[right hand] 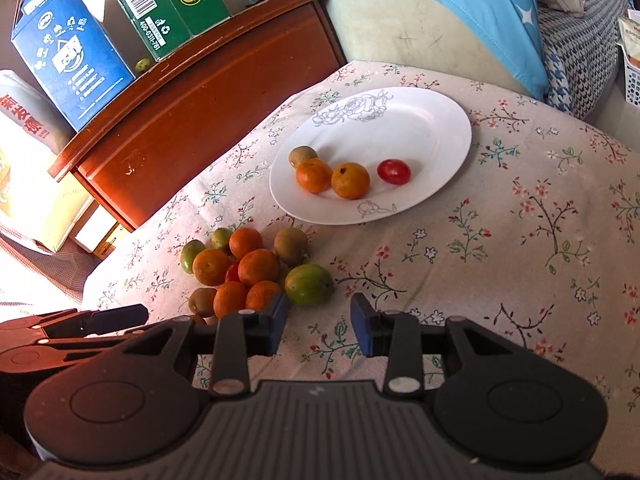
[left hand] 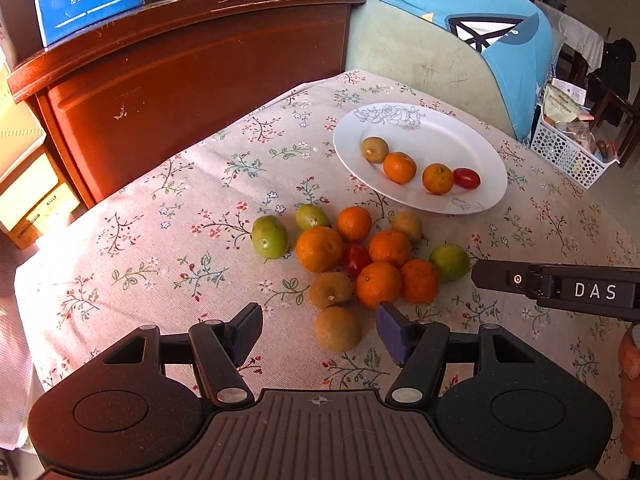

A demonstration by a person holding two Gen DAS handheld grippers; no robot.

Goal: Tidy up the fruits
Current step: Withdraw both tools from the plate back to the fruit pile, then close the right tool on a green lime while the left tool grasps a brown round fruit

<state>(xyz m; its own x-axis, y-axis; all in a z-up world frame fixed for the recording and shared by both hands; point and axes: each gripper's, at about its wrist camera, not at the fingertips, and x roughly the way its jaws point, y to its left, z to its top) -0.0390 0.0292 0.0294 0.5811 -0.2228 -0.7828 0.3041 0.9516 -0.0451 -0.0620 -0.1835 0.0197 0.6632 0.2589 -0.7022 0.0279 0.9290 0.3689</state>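
Roughly a quarter sorted: four fruits plated, about a dozen still loose.
Left gripper [left hand: 318,330] jaws released astride a brown fruit [left hand: 338,329]; right gripper [right hand: 319,330] parted, empty. Pile [left hand: 360,256] mid-frame; plate [left hand: 436,120] upper right, half bare, near the tablecloth [left hand: 160,240] far edge.

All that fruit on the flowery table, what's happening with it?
A person is sorting fruit with a hand-held gripper in each hand. The white oval plate already holds four pieces: a brown kiwi-like fruit, two small oranges and a red cherry tomato. A pile of oranges, green and brown fruits waits on the floral tablecloth. The left hand-held gripper is open around a round brown fruit, not gripping it yet. The right hand-held gripper is empty beside a green fruit.
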